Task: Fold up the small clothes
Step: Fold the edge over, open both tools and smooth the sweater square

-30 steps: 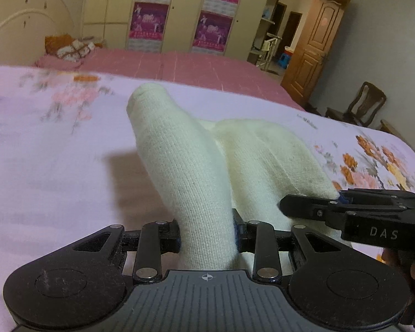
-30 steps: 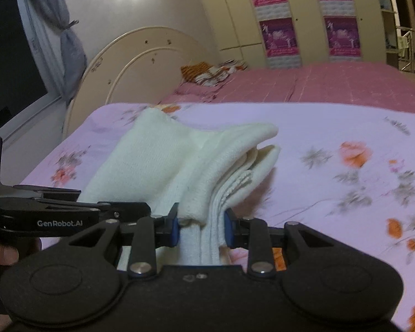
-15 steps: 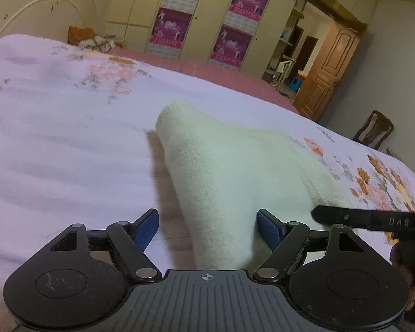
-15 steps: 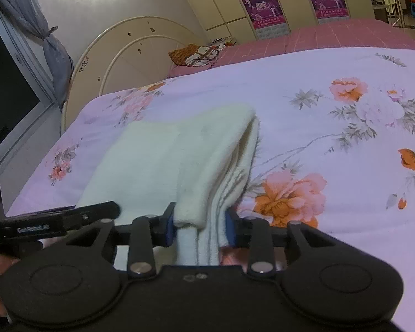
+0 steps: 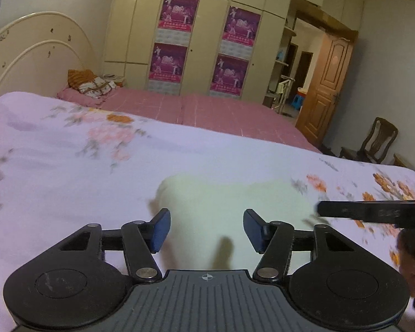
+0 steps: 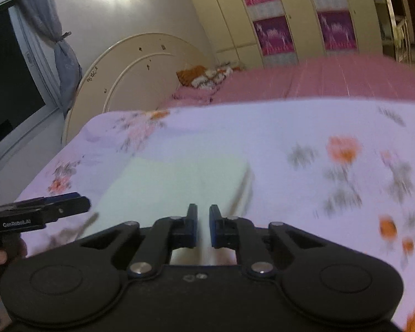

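Note:
A cream knitted garment (image 5: 229, 207) lies folded flat on the lilac floral bedsheet (image 5: 69, 179); it also shows in the right wrist view (image 6: 179, 182). My left gripper (image 5: 206, 231) is open and empty, raised just above the garment's near edge. My right gripper (image 6: 203, 228) has its jaws nearly closed with a narrow gap and nothing between them, above the garment's near right part. The right gripper shows at the right in the left wrist view (image 5: 373, 211); the left gripper shows at the left in the right wrist view (image 6: 41, 213).
A pink bedspread (image 5: 202, 108) with pillows (image 5: 91, 85) lies behind the floral sheet. A cream headboard (image 6: 141, 66) stands at the left, wardrobes (image 5: 207, 41) at the back, a wooden chair (image 5: 373, 141) and door (image 5: 329, 88) at the right.
The left gripper opened and let go first, then the right let go and narrowed. The garment dropped flat on the sheet. Both grippers pulled back and up.

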Demonstrator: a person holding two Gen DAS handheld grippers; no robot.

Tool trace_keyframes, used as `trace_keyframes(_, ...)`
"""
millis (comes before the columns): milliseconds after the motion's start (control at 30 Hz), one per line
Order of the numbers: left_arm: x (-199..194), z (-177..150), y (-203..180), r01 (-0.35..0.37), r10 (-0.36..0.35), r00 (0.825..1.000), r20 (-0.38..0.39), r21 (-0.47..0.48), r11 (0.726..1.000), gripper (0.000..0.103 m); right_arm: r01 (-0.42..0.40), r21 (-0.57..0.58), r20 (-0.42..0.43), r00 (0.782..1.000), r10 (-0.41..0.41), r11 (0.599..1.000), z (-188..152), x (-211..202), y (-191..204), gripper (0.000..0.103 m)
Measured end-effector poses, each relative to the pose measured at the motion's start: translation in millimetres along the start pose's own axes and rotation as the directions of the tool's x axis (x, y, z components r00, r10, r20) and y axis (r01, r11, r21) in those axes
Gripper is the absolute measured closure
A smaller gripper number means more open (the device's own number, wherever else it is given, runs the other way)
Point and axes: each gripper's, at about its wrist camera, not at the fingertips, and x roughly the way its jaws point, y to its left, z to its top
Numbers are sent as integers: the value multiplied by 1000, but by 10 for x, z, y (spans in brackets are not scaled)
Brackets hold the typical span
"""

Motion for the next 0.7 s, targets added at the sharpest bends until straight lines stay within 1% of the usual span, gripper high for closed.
trace_keyframes(67,160,56,-77,0,0,1000,-23,10,1000,45,21,-20,-14,1000,-22,1000,101,177,33,92)
trace_keyframes(133,306,66,-132,-2,3,997,-75,18,1000,45,56,-55,-44,997,-59,997,162,361,35,92)
trace_keyframes(200,448,18,-167,-33,38,991,-129,40,999,45,91,-93,-90,991,-99,991,156,514,2,95)
trace_keyframes(233,491,-21,-169,-32,37,989,-145,38,999,45,106,-107,-113,987,-118,989,129,578,-36,96)
trace_keyframes(267,499,-43,-174,-29,34,990,-138,35,999,45,111,-110,-124,984,-124,988,100,614,-74,99)
trace_keyframes(400,473,-48,-168,-24,27,991,-131,23,999,45,102,-117,-127,985,-117,988,63,590,-120,99)
trace_keyframes(467,370,-27,-179,-23,25,993,-112,13,1000,47,110,-119,-130,984,-125,987,76,559,-105,99)
trace_keyframes(500,274,-23,-189,-13,14,996,-94,11,1000,48,114,-110,-118,985,-127,987,96,492,-81,94)
trace_keyframes(533,196,-29,-187,-5,6,997,-79,11,1000,48,104,-107,-97,989,-115,989,110,395,-44,93)
trace_keyframes(600,6,-91,-205,4,-3,998,-61,21,1000,48,71,-117,-65,995,-79,991,124,202,50,93)
trace_keyframes(667,-149,-191,-206,6,-5,998,-58,16,1000,48,37,-149,-44,998,-44,988,49,-9,186,93)
trace_keyframes(700,-203,-247,-213,22,-21,998,-62,11,1000,48,22,-171,-46,999,-30,985,-5,-80,247,93)
